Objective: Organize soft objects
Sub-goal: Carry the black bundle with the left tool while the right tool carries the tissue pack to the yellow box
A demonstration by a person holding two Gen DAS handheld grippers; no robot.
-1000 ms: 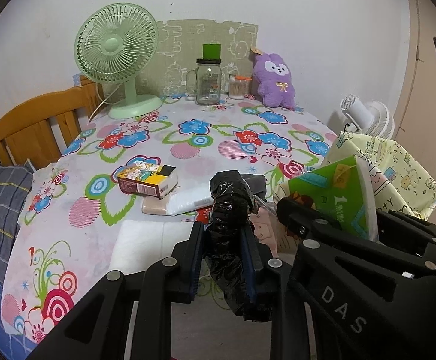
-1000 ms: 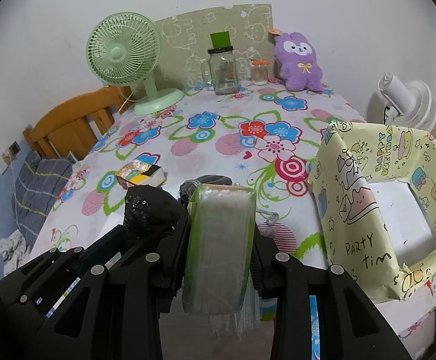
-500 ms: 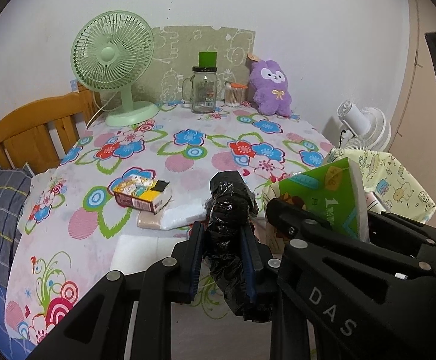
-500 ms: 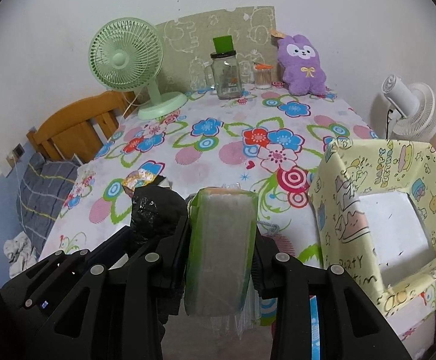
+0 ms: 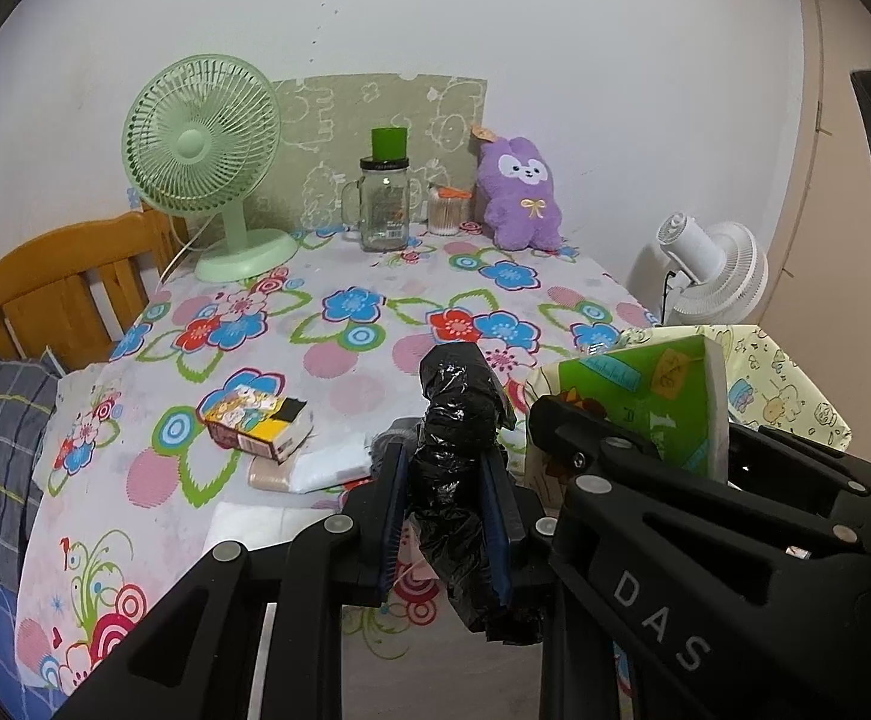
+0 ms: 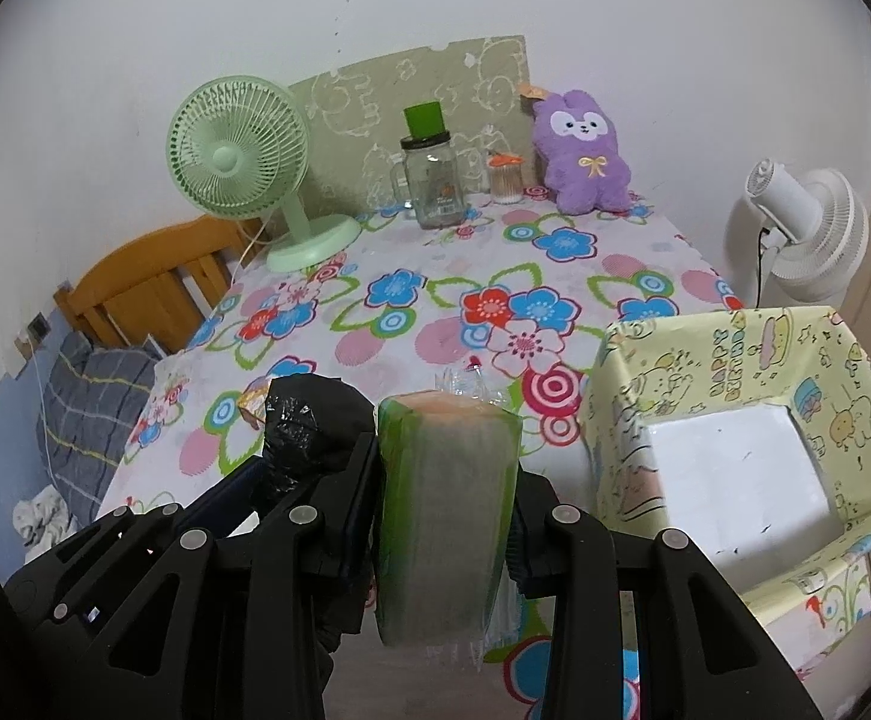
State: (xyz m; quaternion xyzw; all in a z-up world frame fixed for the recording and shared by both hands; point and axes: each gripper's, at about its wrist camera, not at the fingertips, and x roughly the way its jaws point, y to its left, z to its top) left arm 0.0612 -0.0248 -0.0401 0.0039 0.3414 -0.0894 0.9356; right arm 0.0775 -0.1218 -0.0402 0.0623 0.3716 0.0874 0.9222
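Note:
My left gripper [image 5: 444, 516] is shut on a crumpled black plastic bag [image 5: 456, 420] and holds it above the near edge of the flowered table [image 5: 375, 300]. My right gripper [image 6: 444, 492] is shut on a green tissue pack [image 6: 444, 504], held just left of an open yellow cartoon-print box [image 6: 729, 348] with a white floor. In the left wrist view the tissue pack [image 5: 663, 402] and right gripper sit right beside the bag, in front of the box [image 5: 789, 384]. A purple plush rabbit [image 6: 582, 150] sits at the table's back.
On the table lie a small colourful carton [image 5: 255, 420], a white and beige packet [image 5: 315, 468] and a white cloth [image 5: 261, 525]. A green fan [image 5: 207, 150], glass jar [image 5: 384, 204] and swab cup [image 5: 450, 213] stand at the back. A white fan [image 6: 807, 228] stands right, a wooden chair [image 5: 57, 294] left.
Both grippers have risen and drawn back a little with their loads still held. More of the box's white floor shows in the right wrist view.

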